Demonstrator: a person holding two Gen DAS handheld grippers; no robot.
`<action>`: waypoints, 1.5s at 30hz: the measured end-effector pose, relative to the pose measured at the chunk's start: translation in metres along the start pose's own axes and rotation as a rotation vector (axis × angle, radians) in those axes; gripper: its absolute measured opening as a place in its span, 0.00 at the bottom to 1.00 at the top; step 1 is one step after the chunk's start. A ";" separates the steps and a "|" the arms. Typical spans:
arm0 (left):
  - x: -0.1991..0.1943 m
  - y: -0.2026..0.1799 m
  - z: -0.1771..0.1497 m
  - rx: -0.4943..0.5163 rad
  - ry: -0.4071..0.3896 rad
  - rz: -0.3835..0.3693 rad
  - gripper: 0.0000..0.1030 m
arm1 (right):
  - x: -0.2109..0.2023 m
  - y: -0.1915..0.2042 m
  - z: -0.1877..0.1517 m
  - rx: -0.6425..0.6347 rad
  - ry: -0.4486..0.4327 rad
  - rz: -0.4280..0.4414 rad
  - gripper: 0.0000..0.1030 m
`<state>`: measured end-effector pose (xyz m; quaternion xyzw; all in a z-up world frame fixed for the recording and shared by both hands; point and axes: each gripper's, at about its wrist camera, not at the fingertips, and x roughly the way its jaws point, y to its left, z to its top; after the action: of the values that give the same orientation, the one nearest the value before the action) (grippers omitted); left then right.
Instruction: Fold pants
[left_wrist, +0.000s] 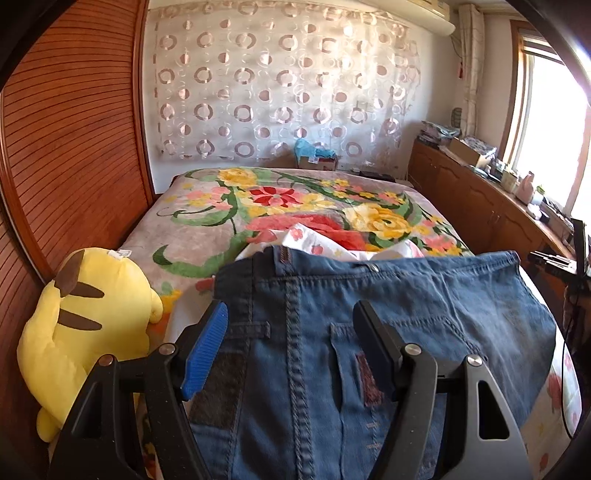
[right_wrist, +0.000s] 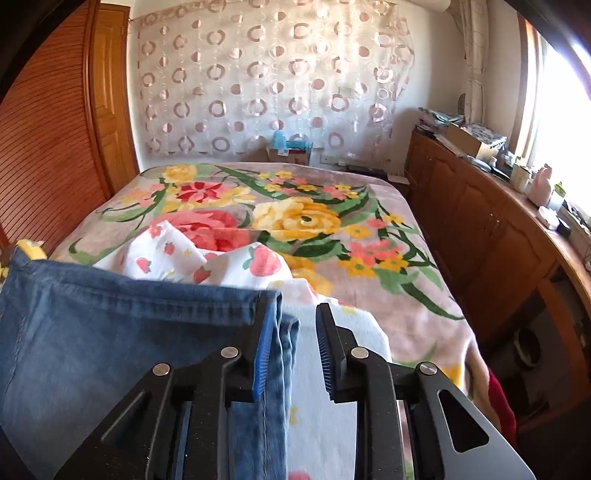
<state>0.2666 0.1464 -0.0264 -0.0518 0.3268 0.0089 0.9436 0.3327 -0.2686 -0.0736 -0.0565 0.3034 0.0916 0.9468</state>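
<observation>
Blue denim pants (left_wrist: 369, 321) lie on the near end of the bed, waistband and metal button toward the far side. My left gripper (left_wrist: 291, 317) is open, its blue-padded fingers spread wide over the waist area with denim between them. In the right wrist view the pants (right_wrist: 110, 339) fill the lower left, their hemmed edge running across. My right gripper (right_wrist: 293, 321) is open, and the denim's right corner edge hangs down between its fingers against the left pad (right_wrist: 263, 354).
The bed carries a floral blanket (left_wrist: 295, 199) and a strawberry-print white cloth (right_wrist: 229, 262) just beyond the pants. A yellow plush toy (left_wrist: 85, 325) sits at the left by the wooden slatted wall. A wooden cabinet (right_wrist: 480, 221) with clutter runs along the right under the window.
</observation>
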 end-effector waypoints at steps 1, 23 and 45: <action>-0.001 -0.002 -0.002 0.003 0.002 -0.002 0.69 | -0.005 -0.003 -0.004 0.001 0.008 0.012 0.29; -0.045 -0.040 -0.068 0.034 0.041 -0.056 0.69 | -0.062 -0.017 -0.083 0.078 0.224 0.148 0.44; -0.039 0.033 -0.083 -0.061 0.099 0.082 0.67 | -0.068 0.004 -0.107 -0.018 0.120 0.097 0.21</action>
<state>0.1831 0.1709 -0.0705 -0.0675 0.3745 0.0551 0.9231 0.2176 -0.2915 -0.1203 -0.0554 0.3614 0.1366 0.9207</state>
